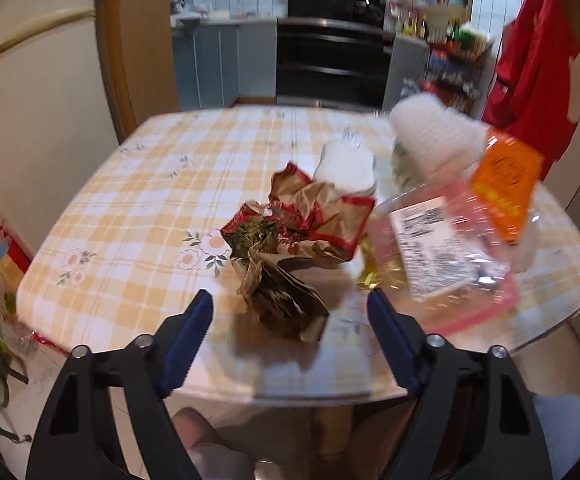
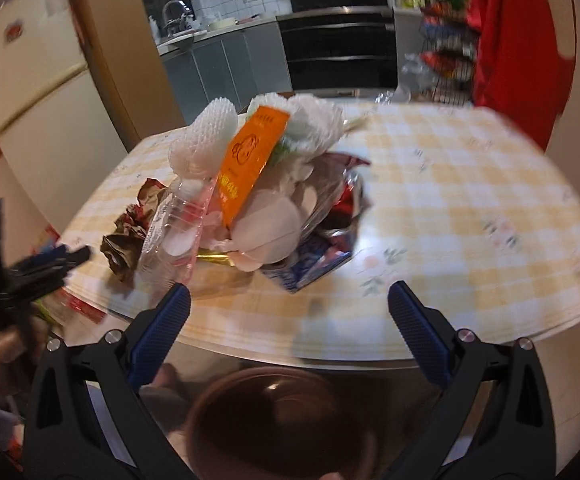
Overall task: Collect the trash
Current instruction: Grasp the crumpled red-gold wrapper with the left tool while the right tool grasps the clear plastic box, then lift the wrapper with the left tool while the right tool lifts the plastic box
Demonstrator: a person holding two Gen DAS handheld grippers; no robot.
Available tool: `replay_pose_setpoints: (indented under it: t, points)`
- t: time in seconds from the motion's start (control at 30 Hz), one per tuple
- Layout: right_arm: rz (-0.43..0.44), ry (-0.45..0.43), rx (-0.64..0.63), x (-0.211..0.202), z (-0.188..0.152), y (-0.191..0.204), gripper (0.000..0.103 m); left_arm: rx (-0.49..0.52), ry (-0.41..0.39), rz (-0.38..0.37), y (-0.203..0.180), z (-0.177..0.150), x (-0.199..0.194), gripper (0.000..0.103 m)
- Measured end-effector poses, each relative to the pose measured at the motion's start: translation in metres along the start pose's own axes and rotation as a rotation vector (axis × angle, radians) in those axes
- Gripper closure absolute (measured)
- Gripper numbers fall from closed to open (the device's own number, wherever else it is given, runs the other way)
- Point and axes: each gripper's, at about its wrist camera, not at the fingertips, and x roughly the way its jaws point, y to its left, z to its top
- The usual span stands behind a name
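On the checked tablecloth (image 1: 138,200), just ahead of the left gripper (image 1: 290,312), lay a crumpled brown paper bag (image 1: 286,256) with red edging, its near end close to the gap between the blue pads though touching neither. Those jaws stood fairly wide with nothing gripped. The right gripper (image 2: 290,300) hovered over the near table edge, jaws spread wide and empty, the heap of trash (image 2: 258,200) a little beyond its left pad.

The heap was a loose pile: white foam netting (image 2: 206,144), an orange packet (image 2: 250,160) standing tilted, a clear plastic tray (image 1: 438,252) with a printed label, white round pads and a crinkled foil wrapper (image 2: 326,256) in blue and red.

Behind the table stood a black oven (image 1: 330,56), grey cabinets and a wire rack of bottles (image 1: 454,60); a red cloth (image 1: 538,56) hung at the right. Everything looked blurred.
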Motion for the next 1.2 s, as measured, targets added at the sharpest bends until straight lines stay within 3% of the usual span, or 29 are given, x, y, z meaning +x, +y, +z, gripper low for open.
replay_pose_setpoints:
  t: [0.17,0.33,0.4,0.47,0.57,0.93,1.0,1.13,1.2]
  points:
    - [0.065,0.007,0.060,0.020,-0.006,0.002,0.005,0.061,0.035,0.049,0.004,0.012,0.043,0.027]
    - [0.138,0.016,0.089,0.035,-0.005,0.018,0.005,0.026,0.075,0.040,0.014,0.009,0.070,0.028]
    - [0.154,0.008,0.103,0.038,-0.005,0.025,0.008,0.023,0.071,0.015,0.014,0.004,0.070,0.045]
    - [0.195,0.012,0.116,0.044,-0.004,0.034,0.019,0.038,0.056,0.037,0.013,0.001,0.067,0.066]
    - [0.219,0.019,0.120,0.055,-0.004,0.047,0.024,0.012,0.006,0.037,0.021,-0.001,0.055,0.080]
    - [0.242,0.044,0.220,0.089,-0.001,0.076,0.028,-0.029,-0.084,-0.007,0.031,0.001,0.013,0.084]
    - [0.236,0.037,0.241,0.092,0.001,0.077,0.032,-0.028,-0.091,-0.008,0.030,0.001,0.009,0.084]
    - [0.231,0.040,0.234,0.095,0.004,0.078,0.053,-0.046,-0.111,-0.008,0.034,-0.001,-0.003,0.084]
    - [0.241,0.037,0.241,0.094,0.004,0.075,0.054,-0.063,-0.115,-0.013,0.037,-0.003,-0.006,0.085]
